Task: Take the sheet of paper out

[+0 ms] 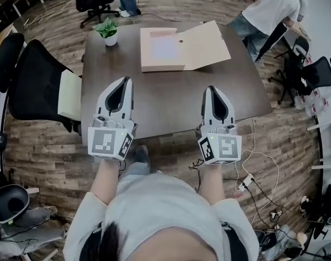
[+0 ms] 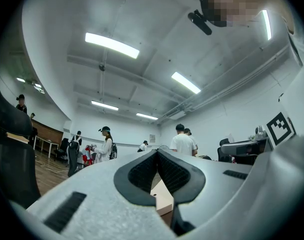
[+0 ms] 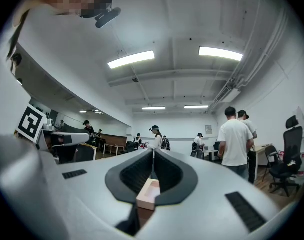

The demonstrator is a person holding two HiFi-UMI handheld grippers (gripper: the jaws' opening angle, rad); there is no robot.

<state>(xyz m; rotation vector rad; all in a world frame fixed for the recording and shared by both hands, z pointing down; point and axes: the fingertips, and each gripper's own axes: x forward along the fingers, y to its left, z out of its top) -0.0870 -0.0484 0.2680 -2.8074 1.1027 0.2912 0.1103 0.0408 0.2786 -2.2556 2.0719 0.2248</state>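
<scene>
approach step: both tools shut and empty, paper not yet touched
left gripper [image 1: 125,79] & right gripper [image 1: 211,87] hover side by side over the near edge of the dark table [image 1: 170,99], each w/ jaws closed tip to tip and nothing btwn them. sheet of paper [image 1: 165,48] lies pale and flat in the tray of the open box file [image 1: 204,43] at the far side of the table, lid flapped out to the right, well apart from both tools. plant pot [image 1: 107,31] sits just left of it. next move prob needs one gripper brought fwd to the tray, jaws opened a little, then a pinch on a paper edge w/o dragging the box. the other could steady the tray.
</scene>
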